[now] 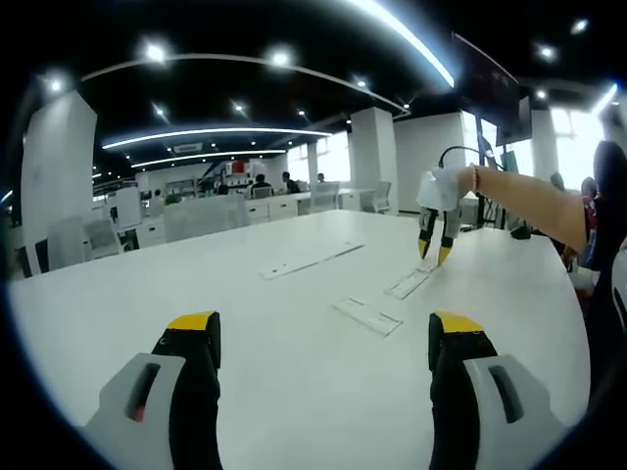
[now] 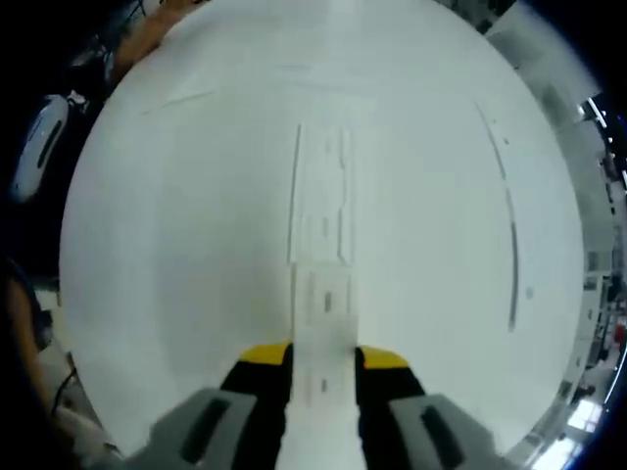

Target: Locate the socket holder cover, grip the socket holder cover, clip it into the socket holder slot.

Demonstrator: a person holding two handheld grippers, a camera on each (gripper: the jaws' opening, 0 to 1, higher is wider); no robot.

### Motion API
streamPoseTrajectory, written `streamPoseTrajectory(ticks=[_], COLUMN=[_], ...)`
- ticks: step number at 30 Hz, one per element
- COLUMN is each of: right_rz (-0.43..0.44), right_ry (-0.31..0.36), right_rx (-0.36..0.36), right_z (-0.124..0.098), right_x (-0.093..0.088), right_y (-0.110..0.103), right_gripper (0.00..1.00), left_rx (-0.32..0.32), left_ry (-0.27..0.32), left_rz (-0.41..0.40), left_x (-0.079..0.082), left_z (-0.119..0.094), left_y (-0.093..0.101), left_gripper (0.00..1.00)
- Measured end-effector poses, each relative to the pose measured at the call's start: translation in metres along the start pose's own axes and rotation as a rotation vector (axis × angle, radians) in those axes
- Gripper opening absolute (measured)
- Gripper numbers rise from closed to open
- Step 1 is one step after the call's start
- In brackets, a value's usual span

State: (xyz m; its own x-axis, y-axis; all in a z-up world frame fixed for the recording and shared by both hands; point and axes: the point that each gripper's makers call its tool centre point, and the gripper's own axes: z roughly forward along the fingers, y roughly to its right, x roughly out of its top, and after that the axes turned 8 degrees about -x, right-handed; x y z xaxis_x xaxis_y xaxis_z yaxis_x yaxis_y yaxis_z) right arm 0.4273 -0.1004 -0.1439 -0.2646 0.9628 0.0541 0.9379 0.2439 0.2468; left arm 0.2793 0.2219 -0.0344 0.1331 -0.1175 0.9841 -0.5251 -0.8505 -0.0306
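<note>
Two flat white socket holder pieces lie on the white table (image 1: 245,323): one (image 1: 367,315) nearer me, one (image 1: 409,282) farther right. My left gripper (image 1: 323,328) hovers low over the table, open wide and holding nothing. A hand holds my right gripper (image 1: 434,257) pointing down at the far end of the farther piece. In the right gripper view a white slotted strip (image 2: 323,299) runs from between the right gripper (image 2: 323,357) jaws toward a second slotted piece (image 2: 319,196). The jaws flank the strip closely; whether they pinch it is unclear.
A long thin white strip (image 1: 309,260) lies farther back on the table, and another thin strip (image 2: 511,245) lies at the right. The person's forearm (image 1: 519,201) reaches in from the right. White chairs (image 1: 201,217) and desks stand beyond the table's far edge.
</note>
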Motion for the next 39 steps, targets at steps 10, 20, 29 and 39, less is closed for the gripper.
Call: streamPoseTrajectory(ticks=[10,20,29,39], right_rz=[0.006,0.002,0.004,0.003], right_ry=[0.008,0.015,0.007,-0.006], right_rx=[0.001,0.012,0.018,0.027], right_z=[-0.003,-0.001,0.0,0.0], right_x=[0.0,0.006,0.008,0.011], right_y=[0.006,-0.003,-0.006,-0.008], right_gripper=[0.27,0.27,0.27,0.27], left_rx=[-0.001,0.002,0.004,0.003], left_ry=[0.0,-0.004,-0.01,-0.01], left_rz=[0.0,0.0,-0.001,-0.002], left_x=[0.001,0.0,-0.002,-0.002], left_z=[0.0,-0.002,-0.002,-0.002], left_y=[-0.001,-0.002,-0.001,-0.001], left_gripper=[0.86,0.86,0.86,0.86])
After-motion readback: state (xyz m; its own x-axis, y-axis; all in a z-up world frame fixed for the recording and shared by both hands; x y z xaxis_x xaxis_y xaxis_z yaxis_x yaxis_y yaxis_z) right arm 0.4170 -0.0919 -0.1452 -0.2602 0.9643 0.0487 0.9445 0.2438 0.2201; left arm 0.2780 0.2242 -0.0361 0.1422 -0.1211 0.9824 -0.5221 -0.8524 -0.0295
